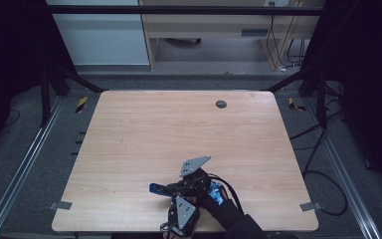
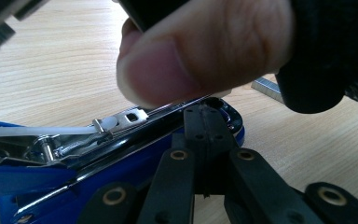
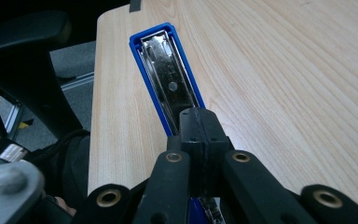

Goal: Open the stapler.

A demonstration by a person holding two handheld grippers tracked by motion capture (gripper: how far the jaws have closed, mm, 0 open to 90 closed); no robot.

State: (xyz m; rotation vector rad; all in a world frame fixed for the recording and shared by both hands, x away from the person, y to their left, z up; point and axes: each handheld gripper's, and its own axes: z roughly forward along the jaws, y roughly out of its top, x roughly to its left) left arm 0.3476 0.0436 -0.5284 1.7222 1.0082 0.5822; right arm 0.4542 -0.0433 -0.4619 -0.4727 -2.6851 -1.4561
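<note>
The blue plastic stapler with its chrome metal staple channel (image 1: 160,188) lies swung open near the front edge of the table, just left of the 2 grippers, which crowd together over it. Starting at the left, the left gripper (image 2: 204,122) has its black jaws pressed fully together at the nose of the stapler's lower arm; I cannot tell whether they pinch its rim or merely rest against it. Just above, a bare thumb (image 2: 168,65) bears down on the loading channel, where the white pusher and spring sit drawn back, and a short grey strip of metal staples (image 2: 266,88) waits on the wood beside it. To do this well, I judge the strip should drop straight into the channel, legs down, with the base pinned so it cannot skate. Further right, the right gripper (image 3: 200,122) is likewise shut, its tips against the near end of the stapler's opened lid, whose metal lining faces up; a real grip is not certain. The light wood-grain tabletop (image 1: 144,129) has 1 dark round grommet (image 1: 221,104) near its far edge. Beyond lie grey carpet, black frame posts, aluminium rails, trailing cables and a pale desk.
</note>
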